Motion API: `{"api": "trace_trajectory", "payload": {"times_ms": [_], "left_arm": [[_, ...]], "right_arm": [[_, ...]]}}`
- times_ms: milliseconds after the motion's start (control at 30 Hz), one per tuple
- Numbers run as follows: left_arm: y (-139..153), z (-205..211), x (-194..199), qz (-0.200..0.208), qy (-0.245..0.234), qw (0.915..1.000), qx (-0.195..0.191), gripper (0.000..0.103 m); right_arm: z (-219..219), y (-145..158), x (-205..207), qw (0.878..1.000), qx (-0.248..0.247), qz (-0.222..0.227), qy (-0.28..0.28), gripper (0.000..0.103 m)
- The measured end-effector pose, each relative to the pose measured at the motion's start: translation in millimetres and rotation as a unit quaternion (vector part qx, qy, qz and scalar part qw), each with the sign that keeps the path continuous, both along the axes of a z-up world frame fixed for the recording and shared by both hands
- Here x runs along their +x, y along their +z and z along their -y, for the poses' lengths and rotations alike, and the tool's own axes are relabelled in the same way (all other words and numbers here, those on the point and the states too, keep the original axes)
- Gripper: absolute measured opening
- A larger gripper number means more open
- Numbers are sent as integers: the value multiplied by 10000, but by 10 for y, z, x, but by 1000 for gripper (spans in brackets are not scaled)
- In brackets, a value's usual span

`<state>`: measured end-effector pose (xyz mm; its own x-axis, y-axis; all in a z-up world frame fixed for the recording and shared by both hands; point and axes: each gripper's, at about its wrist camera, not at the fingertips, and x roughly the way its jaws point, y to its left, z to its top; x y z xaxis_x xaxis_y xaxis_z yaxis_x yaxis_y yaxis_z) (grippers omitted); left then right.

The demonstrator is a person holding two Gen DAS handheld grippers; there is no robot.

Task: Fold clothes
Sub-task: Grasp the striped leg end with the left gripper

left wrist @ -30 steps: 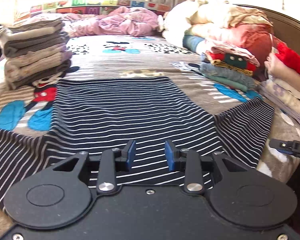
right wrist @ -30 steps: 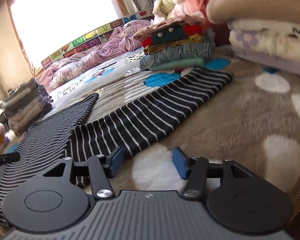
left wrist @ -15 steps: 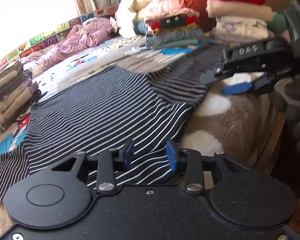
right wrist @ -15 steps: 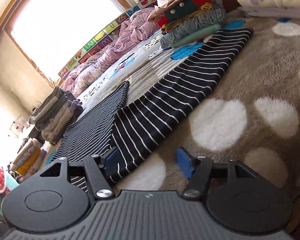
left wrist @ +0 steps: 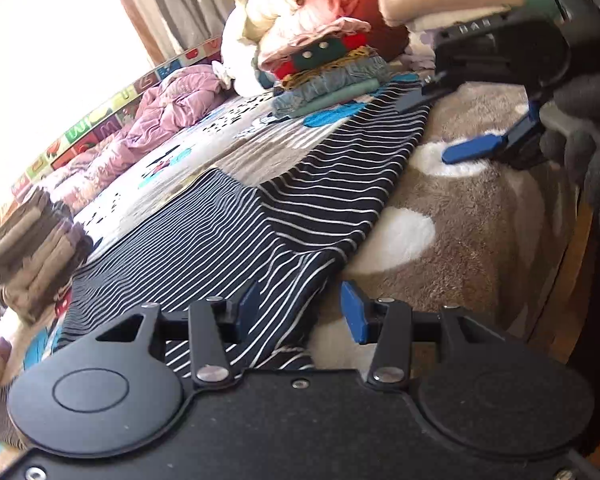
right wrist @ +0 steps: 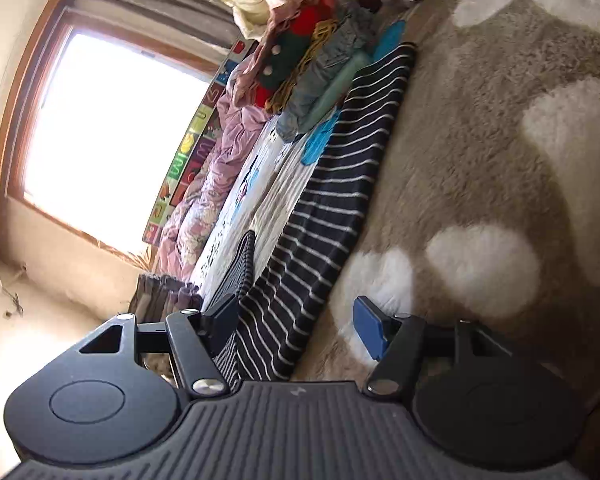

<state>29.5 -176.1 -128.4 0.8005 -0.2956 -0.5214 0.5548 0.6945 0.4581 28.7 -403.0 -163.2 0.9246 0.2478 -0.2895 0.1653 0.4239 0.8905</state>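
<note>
we take the striped shirt [left wrist: 260, 216] as our landmark: navy with thin white lines, it lies spread flat on the brown fleece blanket [left wrist: 460, 220] with its white spots, one sleeve reaching away towards the far clothes. our left gripper [left wrist: 300, 312] sits at the shirt's near edge; its jaws are opening, and the cloth's hem lies between the blue pads without being pressed. our right gripper [right wrist: 296, 328] sits at the sleeve's near end with its view rolled on its side; its jaws stand apart, the sleeve's edge lies between them, and nothing is clamped. in the left wrist view the right gripper [left wrist: 440, 128] shows beyond the sleeve, held by a dark-gloved hand [left wrist: 592, 128], one blue finger over a white spot of the blanket.

beyond the sleeve's far end rises a pile of folded clothes [left wrist: 328, 72], jeans at the bottom and a red-and-green piece above; it touches or nearly touches the sleeve tip. further off lies a crumpled pink quilt [left wrist: 172, 116], with a coloured alphabet border [left wrist: 100, 120] behind it under the bright window [right wrist: 112, 136]. to the shirt's left stands a stack of grey-brown folded clothes [left wrist: 36, 256], just beside the body of the shirt.
</note>
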Motion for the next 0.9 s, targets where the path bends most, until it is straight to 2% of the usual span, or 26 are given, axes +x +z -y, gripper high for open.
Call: {"api": "trace_trajectory", "payload": {"times_ms": [133,300,333,467,767,833,867,900], "left_arm": [[-117,429,57,376,-284,9962,727,44],[-248,922,211,1006,-376,9794,1709,43],[-252,992,250,1067,-363,9774,1788,42],[-251,1178,432,1084,-420,9758,1850,35],[-269,1729,833,1218,-431,9684,2134,32],[-258,1832,922,1133,-474,9692,2135,26],[-238,1865,964,1047,-499,9703,2122,10],[-192,1882,1001,944,-518,9725,2063,5]], "right_arm": [[224,-37,-26,9992,332,69,-209,63],[512,-112,-48,9956,784,195,-484,63],[557,-127,-46,9950,836,216,-502,63],[634,-163,-36,9939,969,285,-453,63],[809,-258,-143,9855,1412,522,-780,64],[815,-287,-175,9825,1526,582,-892,64],[817,-306,-201,9804,1598,612,-977,64],[818,-324,-229,9783,1664,634,-1061,64]]}}
